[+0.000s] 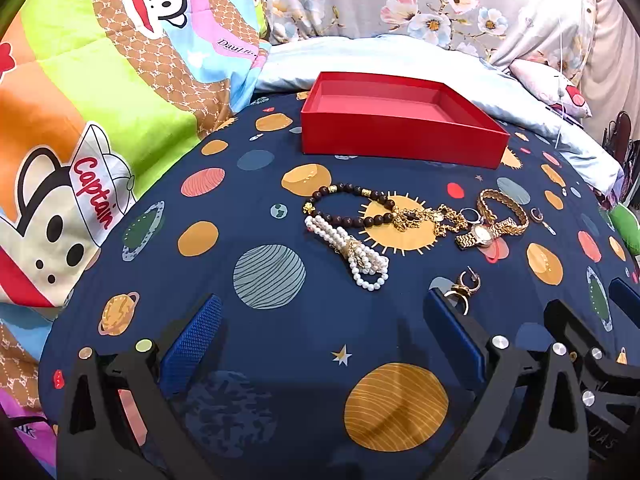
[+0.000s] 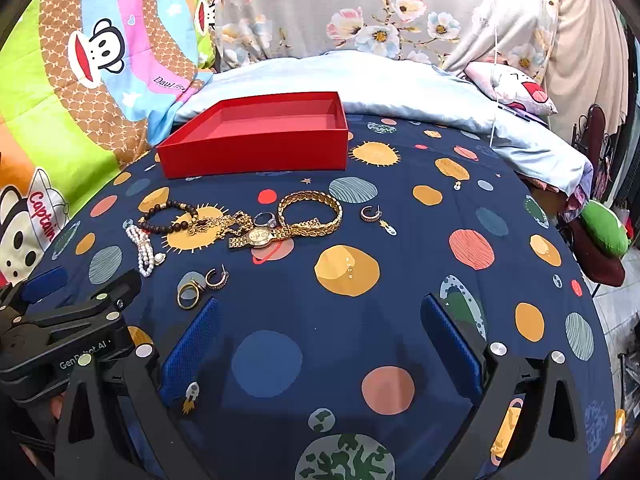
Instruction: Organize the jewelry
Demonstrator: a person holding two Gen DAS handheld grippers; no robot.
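An open, empty red box [image 1: 400, 128] [image 2: 256, 140] sits at the far side of the navy planet-print bedspread. In front of it lies a jewelry pile: a dark bead bracelet [image 1: 352, 208] [image 2: 168, 216], a pearl bracelet [image 1: 352, 252] [image 2: 146, 252], a gold chain [image 1: 432, 218], a gold watch [image 1: 482, 236] [image 2: 260, 237], a gold bangle [image 1: 504, 208] [image 2: 312, 212], a silver ring [image 2: 265, 219]. Gold rings and a hoop earring [image 1: 460, 286] [image 2: 200, 286] lie nearest. Another hoop earring [image 2: 370, 214] lies apart. My left gripper [image 1: 320, 340] and right gripper [image 2: 320, 340] are open and empty, hovering short of the pile.
A cartoon-monkey quilt [image 1: 80, 120] rises on the left. A pale blue pillow [image 2: 360, 80] and floral bedding [image 2: 360, 8] lie behind the box. The bed edge drops off on the right, by a green object [image 2: 604, 228].
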